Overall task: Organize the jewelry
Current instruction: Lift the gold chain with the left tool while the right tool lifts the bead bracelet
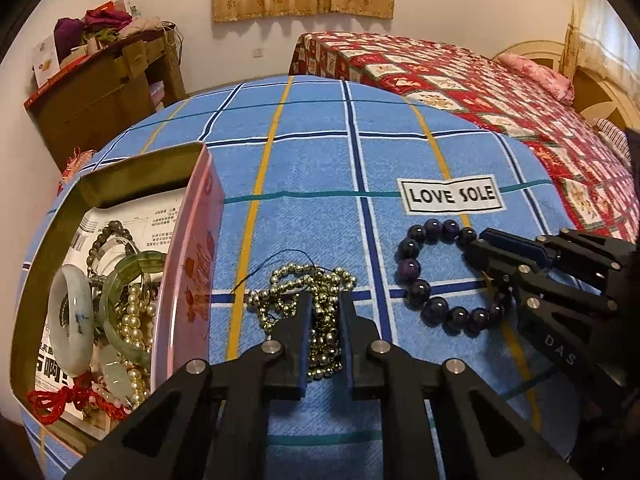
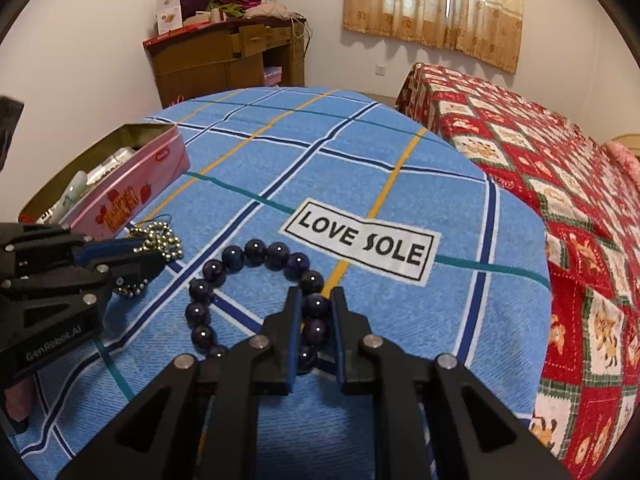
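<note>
A tangled gold bead chain (image 1: 316, 284) lies on the blue checked cloth (image 1: 312, 168), just right of an open pink tin (image 1: 206, 216). My left gripper (image 1: 325, 310) is shut on that chain, beads showing between its pads. A purple bead bracelet (image 2: 240, 258) lies in a ring near the "LOVE SOLE" label (image 2: 362, 240). My right gripper (image 2: 316, 300) is shut on the bracelet's near side, with several beads pinched between its fingers. Each gripper also shows in the other view: the right gripper (image 1: 478, 246) at the bracelet (image 1: 416, 272), the left gripper (image 2: 146, 254) at the chain (image 2: 160, 238).
The tin (image 2: 160, 160) holds jade bangles (image 1: 70, 316), pearl strands (image 1: 136, 320) and a red cord (image 1: 56, 400) on printed paper. A bed with a red patterned quilt (image 2: 540, 160) adjoins on the right. A wooden cabinet (image 2: 224, 60) with piled clothes stands at the back wall.
</note>
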Tool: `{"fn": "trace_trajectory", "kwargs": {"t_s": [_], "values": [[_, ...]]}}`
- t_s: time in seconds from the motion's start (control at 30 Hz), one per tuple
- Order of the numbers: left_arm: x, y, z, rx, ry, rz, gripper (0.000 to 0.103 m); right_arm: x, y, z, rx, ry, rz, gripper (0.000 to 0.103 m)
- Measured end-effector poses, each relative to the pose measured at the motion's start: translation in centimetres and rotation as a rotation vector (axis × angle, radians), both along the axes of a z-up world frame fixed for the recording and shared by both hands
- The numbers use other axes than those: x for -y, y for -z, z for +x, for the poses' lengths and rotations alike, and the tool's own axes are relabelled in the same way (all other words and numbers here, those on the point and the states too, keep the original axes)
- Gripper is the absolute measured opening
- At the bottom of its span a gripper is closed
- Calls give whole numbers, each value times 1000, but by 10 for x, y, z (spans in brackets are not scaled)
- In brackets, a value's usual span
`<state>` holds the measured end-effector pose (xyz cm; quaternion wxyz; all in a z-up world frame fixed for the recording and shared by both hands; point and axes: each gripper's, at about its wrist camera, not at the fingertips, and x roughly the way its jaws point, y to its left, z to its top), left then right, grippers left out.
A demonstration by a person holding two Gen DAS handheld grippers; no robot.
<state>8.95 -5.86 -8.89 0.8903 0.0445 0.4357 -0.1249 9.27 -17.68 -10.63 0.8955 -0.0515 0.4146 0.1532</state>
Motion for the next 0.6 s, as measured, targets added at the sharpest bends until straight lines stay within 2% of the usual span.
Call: {"fn": "trace_trajectory", "kwargs": {"t_s": [0.23, 0.6], "values": [[-4, -17, -12, 58, 7, -17, 9, 1, -5, -3, -12, -19, 51, 16], [-18, -48, -24, 131, -18, -67, 9, -5, -40, -15, 47, -53, 113, 16]]}}
